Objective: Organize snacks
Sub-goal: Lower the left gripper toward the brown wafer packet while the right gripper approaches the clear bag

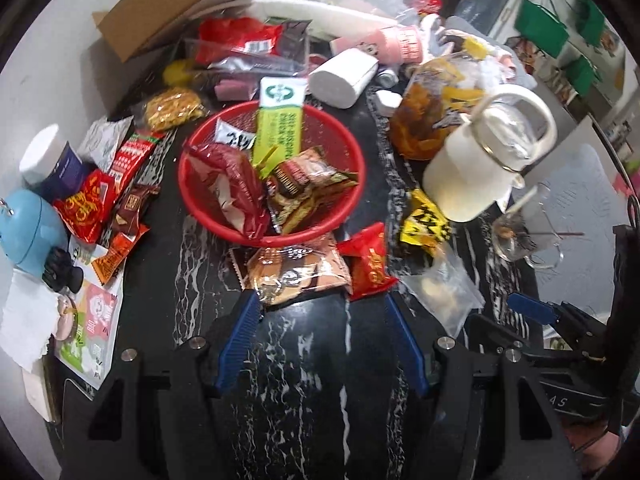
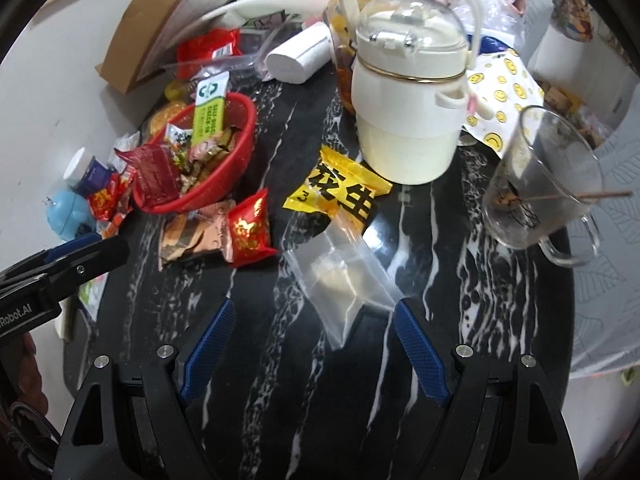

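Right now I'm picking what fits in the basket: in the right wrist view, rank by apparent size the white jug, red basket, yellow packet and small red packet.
1. White jug, though nearer the camera than the basket
2. Red basket
3. Yellow packet
4. Small red packet

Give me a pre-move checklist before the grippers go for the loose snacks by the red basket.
1. Left gripper jaws open, nothing between them: ok.
2. Right gripper jaws open, empty: ok.
3. Pink-brown snack packet just ahead of the left fingertips, on the table and outside the red basket: ok.
4. Clear zip bag lying flat between the right fingertips: ok.
5. Room left in the basket: cannot tell; it is already heaped.
6. Glass mug with a stick in it stands close on the right: not ok, could be knocked.
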A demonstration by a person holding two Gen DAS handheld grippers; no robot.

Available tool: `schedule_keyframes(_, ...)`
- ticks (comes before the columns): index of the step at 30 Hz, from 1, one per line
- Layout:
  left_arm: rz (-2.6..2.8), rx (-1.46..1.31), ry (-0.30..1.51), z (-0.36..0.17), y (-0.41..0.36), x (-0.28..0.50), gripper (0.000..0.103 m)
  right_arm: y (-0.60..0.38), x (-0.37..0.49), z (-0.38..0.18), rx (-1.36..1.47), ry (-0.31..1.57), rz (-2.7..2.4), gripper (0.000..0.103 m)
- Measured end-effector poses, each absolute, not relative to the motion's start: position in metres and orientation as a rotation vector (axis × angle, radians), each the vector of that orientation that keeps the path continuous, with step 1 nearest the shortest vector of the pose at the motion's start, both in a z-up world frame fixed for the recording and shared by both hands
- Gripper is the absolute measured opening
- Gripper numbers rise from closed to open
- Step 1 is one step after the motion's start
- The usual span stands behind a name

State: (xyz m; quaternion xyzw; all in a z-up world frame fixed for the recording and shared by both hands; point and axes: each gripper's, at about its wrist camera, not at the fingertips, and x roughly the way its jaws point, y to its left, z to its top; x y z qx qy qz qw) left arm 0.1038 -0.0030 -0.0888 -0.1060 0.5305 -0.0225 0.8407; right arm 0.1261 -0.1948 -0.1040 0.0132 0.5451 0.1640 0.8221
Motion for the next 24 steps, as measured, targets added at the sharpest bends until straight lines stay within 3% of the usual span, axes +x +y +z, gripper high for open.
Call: schedule_keyframes(24,-0.001,-0.288,1.221,-0.172,0.024,0.153,0.063,-0.170,0.184,-0.162,-0.125,1.272,0.360,0.084)
